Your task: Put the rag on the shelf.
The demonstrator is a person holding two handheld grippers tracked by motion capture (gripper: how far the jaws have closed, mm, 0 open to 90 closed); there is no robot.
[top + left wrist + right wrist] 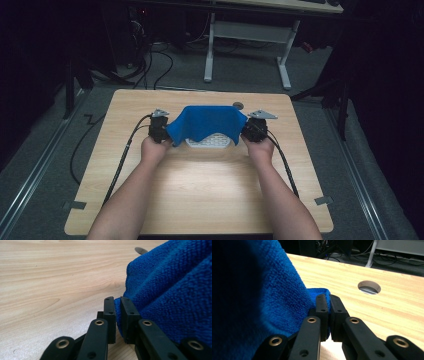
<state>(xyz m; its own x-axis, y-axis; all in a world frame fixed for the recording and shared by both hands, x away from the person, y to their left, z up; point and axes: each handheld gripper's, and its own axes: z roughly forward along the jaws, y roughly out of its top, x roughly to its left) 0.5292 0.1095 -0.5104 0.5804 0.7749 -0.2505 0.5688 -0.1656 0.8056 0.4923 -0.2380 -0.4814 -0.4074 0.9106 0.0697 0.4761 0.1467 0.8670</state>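
We hold one blue cloth (207, 122) stretched between our two grippers, its long axis running left to right across the wooden table (200, 190), just above one white perforated object (210, 142) that it partly covers. The left gripper (117, 315) pinches the cloth's left corner, though a small gap shows beside the fabric, so that grip looks loose; the right gripper (329, 312) has its jaws pressed tight on the right corner. From each pair of fingers the cloth lies inward, toward the other hand, sagging in the middle. Both hands sit equally near the white object. We judge the next move depends on lowering the cloth evenly over it. One round hole (369, 287) sits beyond.
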